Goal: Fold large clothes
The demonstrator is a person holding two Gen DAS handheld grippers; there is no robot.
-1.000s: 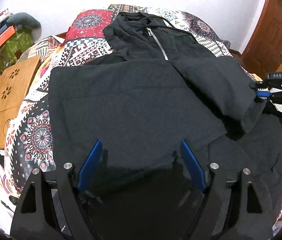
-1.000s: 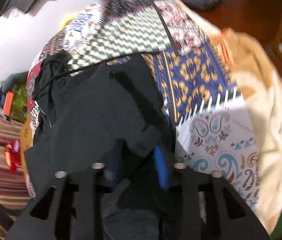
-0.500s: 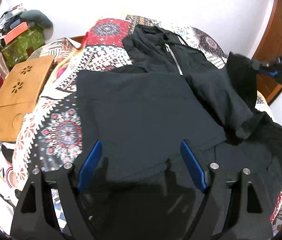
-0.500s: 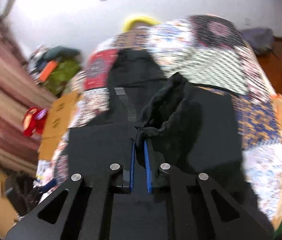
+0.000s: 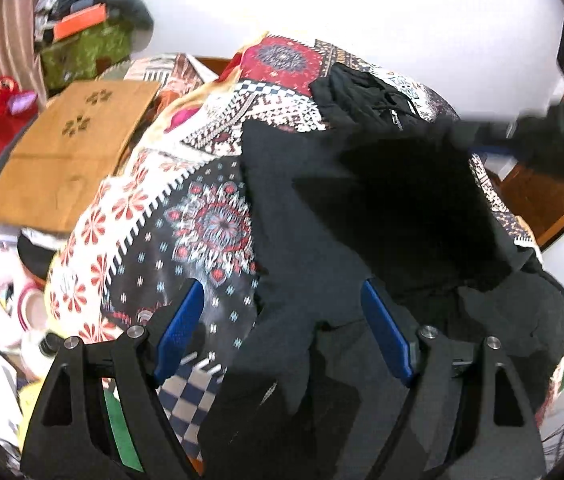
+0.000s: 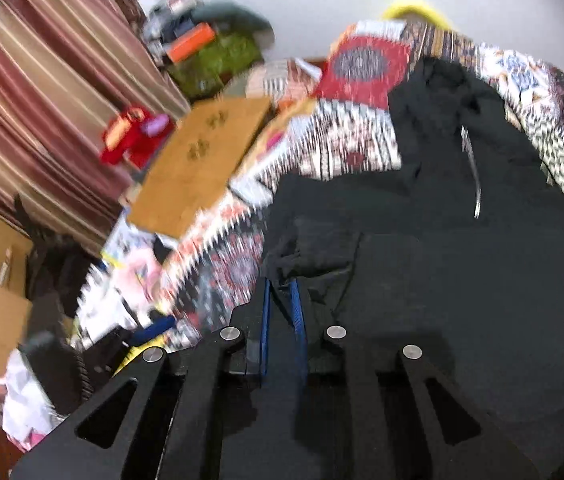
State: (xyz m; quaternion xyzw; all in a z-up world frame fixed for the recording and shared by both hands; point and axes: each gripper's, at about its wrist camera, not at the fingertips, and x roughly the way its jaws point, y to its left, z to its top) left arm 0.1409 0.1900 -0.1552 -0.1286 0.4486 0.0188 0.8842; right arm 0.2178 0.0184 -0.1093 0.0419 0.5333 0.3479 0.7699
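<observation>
Mid-fold, by the look of it. A black zip-up jacket (image 6: 462, 184) lies spread on a bed covered by a patterned quilt (image 5: 209, 216), collar toward the far wall, zipper showing.

Right gripper (image 6: 279, 296): jaws close together and pinched on a bunched edge of the black cloth, likely a sleeve or side panel, which is lifted over the jacket body. The log has them just easing apart, but fabric is clearly between the pads. In the left wrist view it shows only as a dark blur at upper right, trailing cloth.

Left gripper (image 5: 282, 320): jaws spread wide, nothing between them, hanging above the jacket's near-left edge where it meets the quilt.

Step in hand, as I judge it: carrying one side across the middle. Next move calls for laying that flap flat and square on the body before letting go; the free gripper could pin or smooth the near edge. Risk: the bunched cloth drops in a heap.

Containers: a green box (image 6: 217, 56) beside the bed with an orange item and clutter on top; contents not readable. A wooden board (image 5: 69, 152) lies beside it.
</observation>
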